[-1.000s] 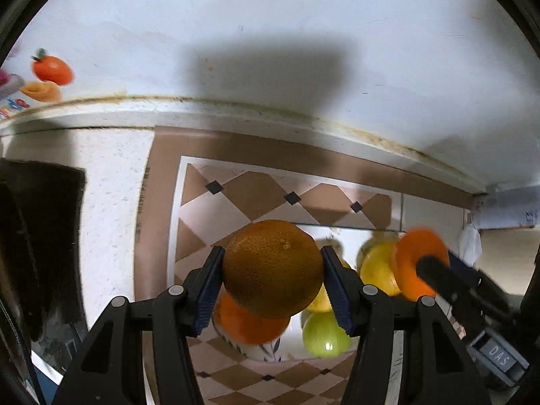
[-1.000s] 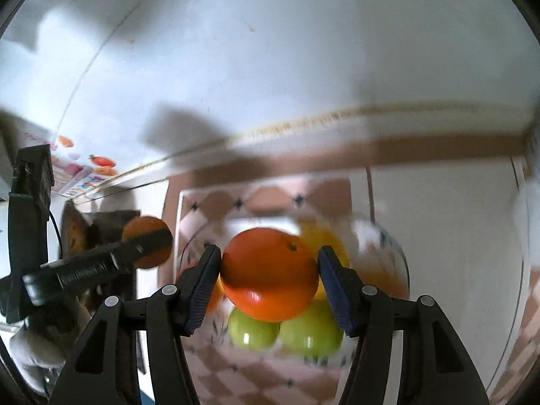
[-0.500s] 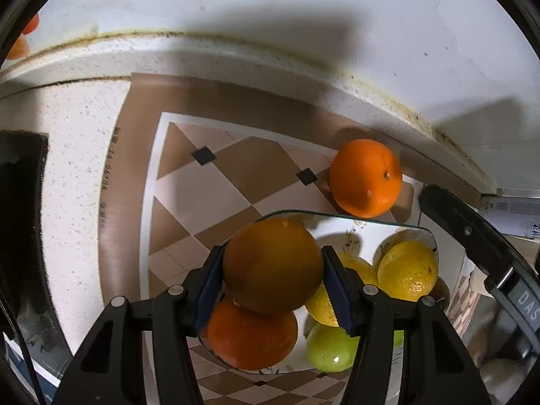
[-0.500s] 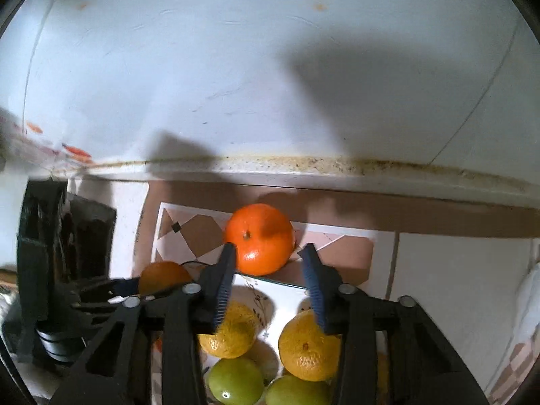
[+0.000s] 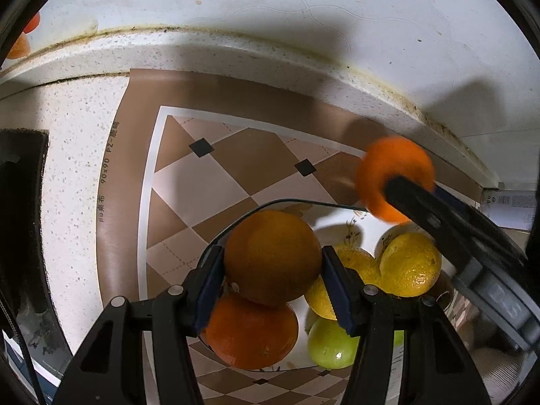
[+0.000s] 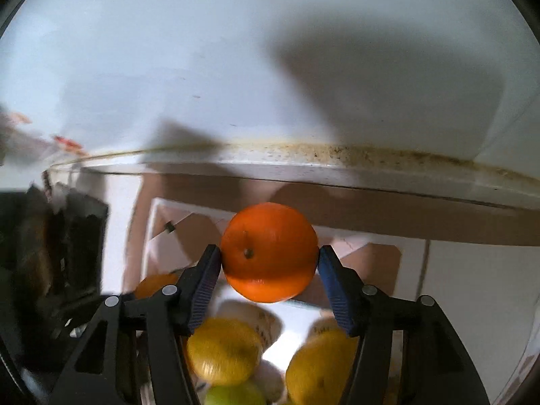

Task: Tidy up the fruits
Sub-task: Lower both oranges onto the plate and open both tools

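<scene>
My left gripper (image 5: 271,278) is shut on a dull orange (image 5: 272,257) and holds it over the left rim of a glass plate (image 5: 287,201) of fruit. In the plate lie another orange (image 5: 251,332), two yellow citrus fruits (image 5: 410,265) and a green apple (image 5: 332,344). My right gripper (image 6: 268,265) is shut on a bright orange (image 6: 269,252) above the plate's far edge; it also shows, blurred, in the left wrist view (image 5: 393,177). Yellow fruits (image 6: 224,351) lie below it.
The plate stands on a brown checked mat (image 5: 216,175) on a speckled white counter (image 5: 71,155) against a white wall (image 5: 270,6). A dark object (image 5: 20,222) stands at the left. A white box (image 5: 509,204) is at the right.
The right gripper's orange sat on the mat behind the plate with the jaws apart from it; now the jaws are shut on it. My left gripper has kept its orange, nearly still.
</scene>
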